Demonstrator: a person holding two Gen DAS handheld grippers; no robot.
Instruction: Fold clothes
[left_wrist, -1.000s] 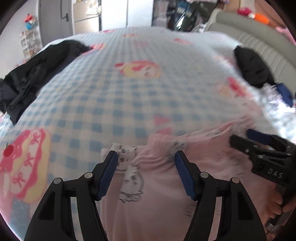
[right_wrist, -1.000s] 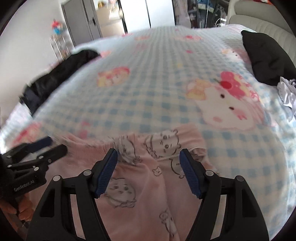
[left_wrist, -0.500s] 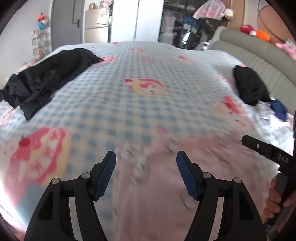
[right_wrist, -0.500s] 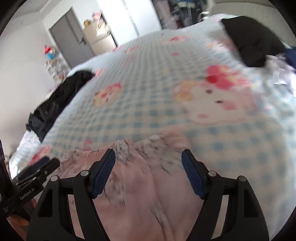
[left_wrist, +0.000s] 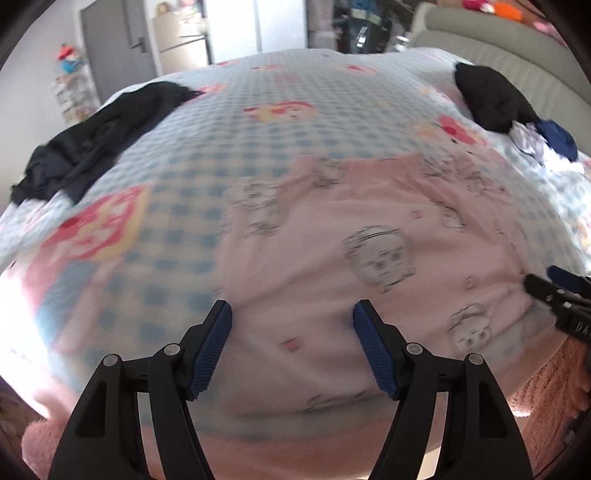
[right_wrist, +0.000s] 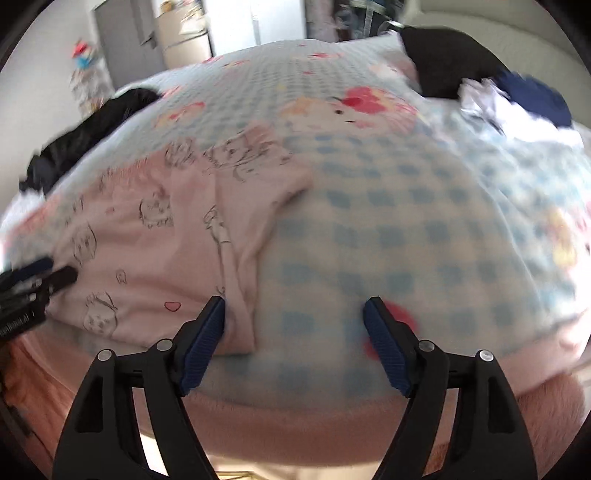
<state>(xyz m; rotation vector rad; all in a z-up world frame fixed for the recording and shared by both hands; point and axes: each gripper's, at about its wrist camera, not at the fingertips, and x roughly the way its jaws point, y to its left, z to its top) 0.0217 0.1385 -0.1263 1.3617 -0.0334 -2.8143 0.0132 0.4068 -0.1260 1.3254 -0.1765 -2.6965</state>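
A pink garment with cartoon prints (left_wrist: 369, 236) lies spread flat on the blue checked bed cover near the bed's front edge; it also shows in the right wrist view (right_wrist: 166, 229). My left gripper (left_wrist: 291, 339) is open and empty above the garment's near hem. My right gripper (right_wrist: 293, 332) is open and empty, its left finger at the garment's right edge, the rest over bare cover. The right gripper's tip shows at the right of the left wrist view (left_wrist: 554, 291); the left gripper's tip shows at the left of the right wrist view (right_wrist: 40, 280).
A black garment (left_wrist: 96, 136) lies at the bed's far left. A black piece (left_wrist: 487, 96) with white and dark blue clothes (left_wrist: 546, 144) lies at the far right by the grey headboard (left_wrist: 517, 48). A pink fluffy blanket edge (right_wrist: 295, 417) hangs in front.
Both grippers have pulled back toward the front edge of the bed. The pink garment, bunched between the fingers before, now lies spread flat further out on the bed.
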